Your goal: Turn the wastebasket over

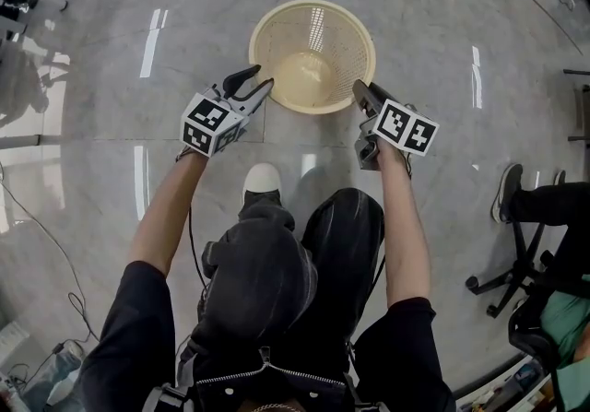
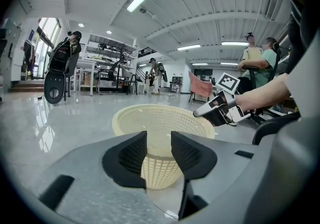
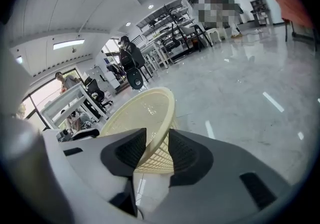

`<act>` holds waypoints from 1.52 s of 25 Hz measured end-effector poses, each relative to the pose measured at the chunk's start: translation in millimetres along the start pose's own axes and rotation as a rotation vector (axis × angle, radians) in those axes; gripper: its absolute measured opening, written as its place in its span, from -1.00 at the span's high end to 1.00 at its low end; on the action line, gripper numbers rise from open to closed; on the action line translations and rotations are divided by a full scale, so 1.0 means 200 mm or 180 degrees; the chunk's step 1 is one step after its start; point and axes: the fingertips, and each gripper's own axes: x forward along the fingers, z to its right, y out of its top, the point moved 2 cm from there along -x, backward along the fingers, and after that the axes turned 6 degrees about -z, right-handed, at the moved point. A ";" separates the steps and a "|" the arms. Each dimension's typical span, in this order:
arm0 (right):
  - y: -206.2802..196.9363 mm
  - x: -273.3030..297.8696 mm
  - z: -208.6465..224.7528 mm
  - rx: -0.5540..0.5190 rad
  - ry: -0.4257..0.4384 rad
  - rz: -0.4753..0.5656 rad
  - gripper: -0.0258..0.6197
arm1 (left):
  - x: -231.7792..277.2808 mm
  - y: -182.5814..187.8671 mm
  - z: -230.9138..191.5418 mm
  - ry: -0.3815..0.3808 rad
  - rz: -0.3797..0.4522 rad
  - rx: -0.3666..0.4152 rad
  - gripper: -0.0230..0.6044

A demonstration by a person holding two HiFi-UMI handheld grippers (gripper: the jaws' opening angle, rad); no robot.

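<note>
Wastebasket (image 1: 312,4) shown upright on the floor at 12 o'clock of the person, flanked at its 8 o'clock by the left gripper (image 1: 253,83) and at 4 o'clock by the right gripper (image 1: 364,97), both sets of jaws parted and unclamped, the rim lying between the right pair.

Right tongs (image 3: 157,144) stand apart, wastebasket (image 3: 142,113) rim between them.
</note>
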 end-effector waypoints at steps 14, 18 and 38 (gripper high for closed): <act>0.18 -0.32 0.01 -0.0100 -0.0318 0.0627 0.73 | 0.16 -0.13 0.27 -0.0485 -0.0308 -0.0029 0.47; 0.15 -0.34 -0.10 -0.0436 -0.0400 0.0666 0.76 | 0.17 -0.16 0.31 -0.0496 -0.0269 -0.0099 0.46; -0.31 0.00 -0.72 -0.1777 -0.0180 0.0176 0.77 | -0.01 0.08 0.26 -0.0440 0.0282 -0.0780 0.38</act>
